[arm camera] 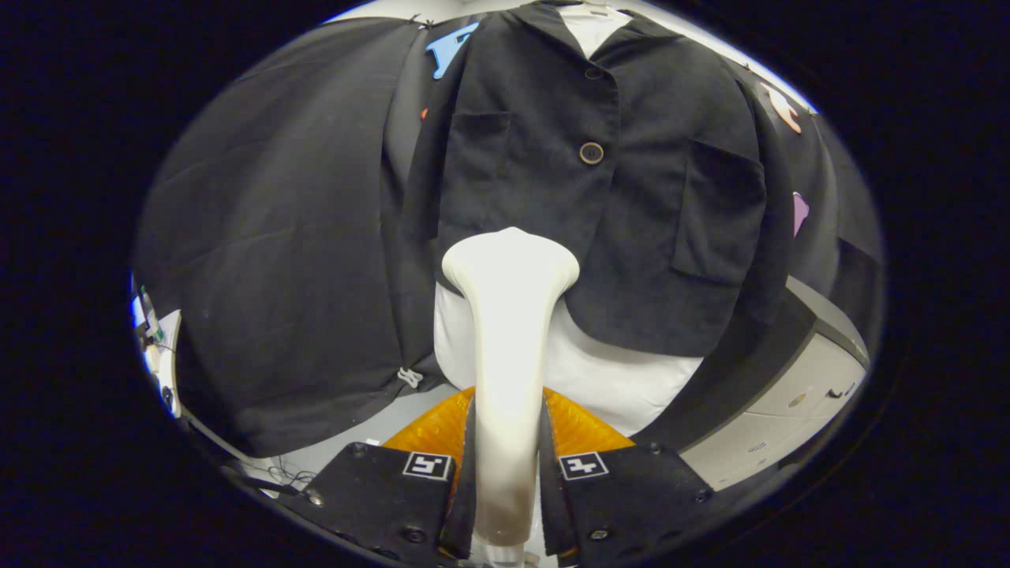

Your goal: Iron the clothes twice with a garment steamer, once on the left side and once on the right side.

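My claw [505, 473] is clamped from both sides on the handle of the white garment steamer [509, 315], whose head rises at twelve o'clock ahead of my fingers. It sits near the hem of the dark buttoned jacket [600, 181], which hangs over a white underlayer [615, 379]. Going left to right, the head is around the left front panel, the right pocket side lying off at two o'clock; I judge a pass underway or about to start, and cannot tell whether either side is finished.

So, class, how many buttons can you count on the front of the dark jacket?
2. One button sits just below the collar of the jacket; a larger one lies lower, above the steamer the jaws grip. Others may be hidden.
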Action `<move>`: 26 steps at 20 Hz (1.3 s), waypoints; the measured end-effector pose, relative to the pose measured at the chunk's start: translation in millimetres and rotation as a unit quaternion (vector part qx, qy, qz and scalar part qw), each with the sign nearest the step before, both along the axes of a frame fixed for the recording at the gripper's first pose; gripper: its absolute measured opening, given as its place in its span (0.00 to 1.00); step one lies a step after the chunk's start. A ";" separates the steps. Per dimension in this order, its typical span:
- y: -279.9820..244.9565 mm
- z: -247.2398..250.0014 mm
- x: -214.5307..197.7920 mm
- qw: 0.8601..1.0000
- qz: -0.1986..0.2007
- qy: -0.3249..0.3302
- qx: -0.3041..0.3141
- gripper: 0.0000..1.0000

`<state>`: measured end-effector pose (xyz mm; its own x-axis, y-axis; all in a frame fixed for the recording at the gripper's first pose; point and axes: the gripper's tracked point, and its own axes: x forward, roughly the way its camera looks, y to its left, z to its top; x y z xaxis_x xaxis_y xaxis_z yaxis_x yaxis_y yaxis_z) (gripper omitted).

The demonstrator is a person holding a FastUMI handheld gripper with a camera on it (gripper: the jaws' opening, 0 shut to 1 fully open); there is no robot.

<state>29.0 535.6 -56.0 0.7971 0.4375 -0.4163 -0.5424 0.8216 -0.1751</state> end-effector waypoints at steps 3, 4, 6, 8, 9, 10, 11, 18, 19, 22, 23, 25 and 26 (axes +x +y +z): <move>-4.0 -8.5 -6.4 1.000 0.004 0.008 -0.006 0.36; -4.8 -6.1 -8.6 1.000 0.005 0.007 -0.005 0.36; -7.7 2.8 -14.0 1.000 0.008 0.003 0.001 0.36; -16.2 21.5 -19.6 1.000 0.007 -0.004 0.016 0.36; -24.1 32.6 -22.4 1.000 0.005 -0.011 0.024 0.36; -33.1 44.0 -26.1 0.999 0.001 -0.019 0.033 0.36; -43.9 55.2 -32.3 0.999 -0.004 -0.026 0.042 0.36; -164.9 141.4 -38.2 0.989 -0.102 -0.070 0.086 0.36; -182.7 150.3 -38.1 0.986 -0.119 -0.078 0.090 0.36; -232.5 175.5 -46.1 0.979 -0.151 -0.094 0.100 0.36; -244.5 182.7 -46.3 0.977 -0.159 -0.099 0.105 0.36; -272.5 198.4 -50.4 0.973 -0.170 -0.107 0.115 0.36; -287.5 206.4 -53.1 0.971 -0.175 -0.110 0.122 0.36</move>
